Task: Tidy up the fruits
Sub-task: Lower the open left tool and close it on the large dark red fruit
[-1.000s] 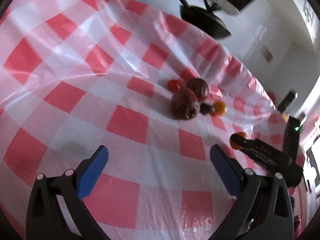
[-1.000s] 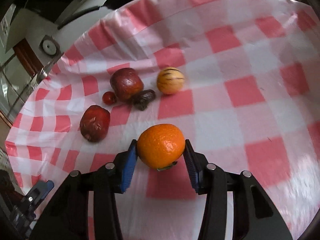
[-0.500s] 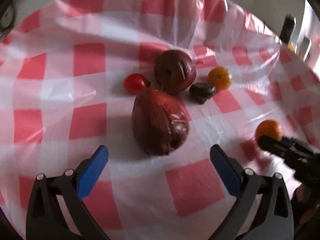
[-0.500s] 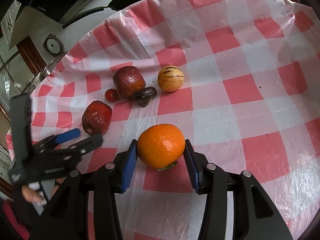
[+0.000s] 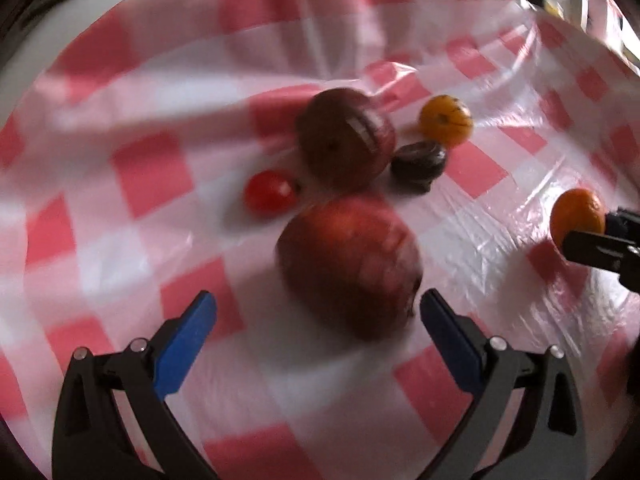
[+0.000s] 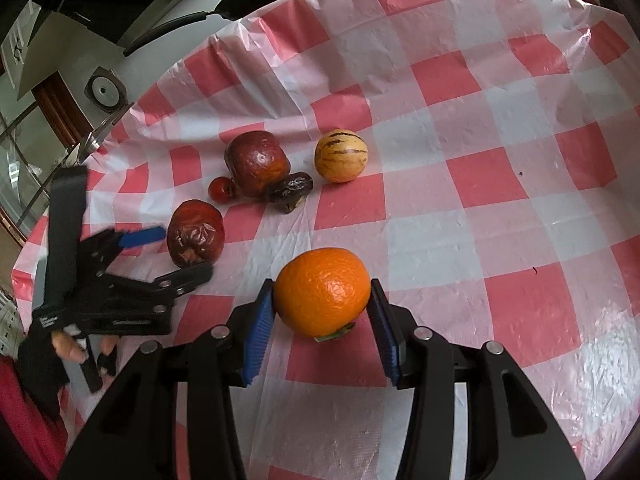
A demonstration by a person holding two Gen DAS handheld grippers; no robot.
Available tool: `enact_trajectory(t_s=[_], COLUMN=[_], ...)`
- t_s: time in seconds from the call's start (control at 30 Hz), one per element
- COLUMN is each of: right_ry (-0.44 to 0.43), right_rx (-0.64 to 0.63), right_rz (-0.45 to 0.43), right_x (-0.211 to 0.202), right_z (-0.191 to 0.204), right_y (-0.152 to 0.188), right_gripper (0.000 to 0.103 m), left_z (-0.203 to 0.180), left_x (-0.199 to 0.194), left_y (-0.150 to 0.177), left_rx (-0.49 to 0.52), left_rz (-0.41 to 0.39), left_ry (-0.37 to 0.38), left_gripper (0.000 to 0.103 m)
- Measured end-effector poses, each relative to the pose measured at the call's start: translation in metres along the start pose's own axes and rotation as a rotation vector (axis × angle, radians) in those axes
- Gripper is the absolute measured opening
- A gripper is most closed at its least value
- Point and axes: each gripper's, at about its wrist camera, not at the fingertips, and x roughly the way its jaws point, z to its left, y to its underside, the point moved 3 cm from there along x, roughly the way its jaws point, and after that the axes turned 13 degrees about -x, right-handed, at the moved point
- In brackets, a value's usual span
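My right gripper (image 6: 322, 294) is shut on an orange (image 6: 322, 290) held just above the checked tablecloth (image 6: 460, 128); the same orange (image 5: 576, 216) shows at the right edge of the left wrist view. My left gripper (image 5: 318, 304) is open, its blue pads on either side of a wrinkled dark red fruit (image 5: 352, 264) without touching it. In the right wrist view the left gripper (image 6: 170, 254) reaches in from the left beside that fruit (image 6: 196, 238). Behind it lie a round dark red fruit (image 6: 258, 162), a cherry tomato (image 6: 222, 189), a dark date (image 6: 288, 192) and a striped yellow fruit (image 6: 341, 155).
The cloth drops over the table edge (image 6: 132, 120) just behind the fruit cluster. A black chair base (image 6: 240, 4) stands beyond it on the floor. A person's hand (image 6: 68, 344) holds the left gripper at the near left. Bare cloth stretches to the right.
The left gripper swung in toward the fruit cluster and rolled; the wrinkled fruit now sits between its open fingers. The right gripper stayed still, holding the orange.
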Motion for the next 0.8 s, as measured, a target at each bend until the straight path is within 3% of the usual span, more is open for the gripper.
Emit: enact_trajectory(t_s=[0.1,0.2,0.33,0.47,0.67,0.8], right_ry=[-0.003,-0.004,-0.005,-0.006,-0.009,-0.009], right_rx=[0.001,0.003,0.007,0.01,0.006,0.005], right_rz=[-0.002,0.001,0.002,0.005,-0.003,-0.004], right_x=[0.0,0.001,0.0,0.001,0.001,0.0], right_z=[0.0,-0.001,-0.001,-0.001,-0.001,-0.001], right_y=[0.0,0.0,0.001,0.001,0.0,0.001], right_gripper=[0.046,0.046,0.046,0.046,0.047,0.047], left_z=[-0.012,-0.021,-0.026,-0.029,-0.018,-0.03], left_x=[0.002,0.0,0.005,0.0,0.003,0.012], left_y=[-0.008,-0.01,0.0,0.012,-0.005,-0.01], left_rx=[-0.006,-0.003,-0.007,-0.003,-0.1,-0.023], left_rz=[0.017,0.002,0.093,0.134,0.036,0.006], left_ry=[0.095,0.112,0.182,0.198,0.117,0.048], left_gripper=[0.096,0.096,0.096,0.096,0.096,0.096])
